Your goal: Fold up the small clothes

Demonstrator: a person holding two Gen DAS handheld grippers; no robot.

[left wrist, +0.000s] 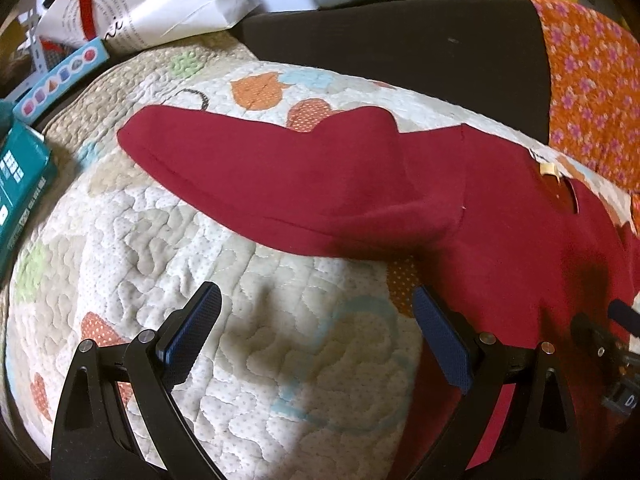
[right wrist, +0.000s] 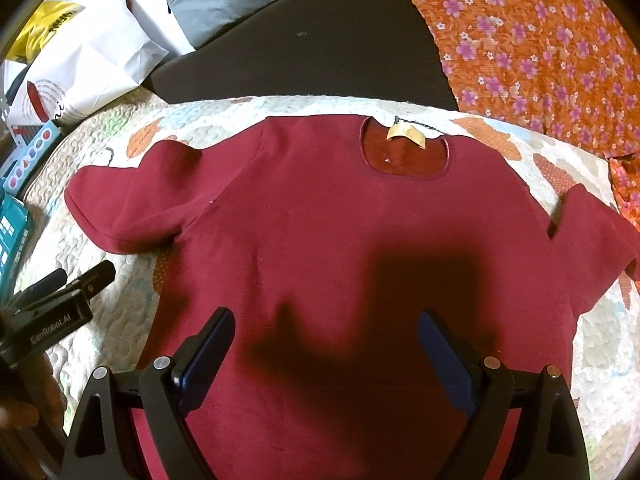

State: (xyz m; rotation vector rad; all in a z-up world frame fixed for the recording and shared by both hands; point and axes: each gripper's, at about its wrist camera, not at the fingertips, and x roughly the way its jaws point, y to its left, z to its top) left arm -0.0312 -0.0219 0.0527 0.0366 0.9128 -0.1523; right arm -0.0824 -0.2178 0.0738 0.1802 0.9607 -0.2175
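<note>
A small dark red T-shirt (right wrist: 340,232) lies spread flat, front up, on a quilted mat (right wrist: 120,320), neck opening with a tan label (right wrist: 406,134) at the far side. Its left sleeve (left wrist: 260,176) stretches out to the left. My right gripper (right wrist: 324,332) is open and empty, hovering over the shirt's lower middle. My left gripper (left wrist: 316,316) is open and empty over the mat beside the shirt's left edge, below the sleeve. It also shows at the left of the right wrist view (right wrist: 72,288).
A dark cushion (right wrist: 320,48) and an orange flowered cloth (right wrist: 540,52) lie behind the mat. White paper bags (left wrist: 160,4), a teal box (left wrist: 20,184) and a light blue box (left wrist: 60,80) sit at the left.
</note>
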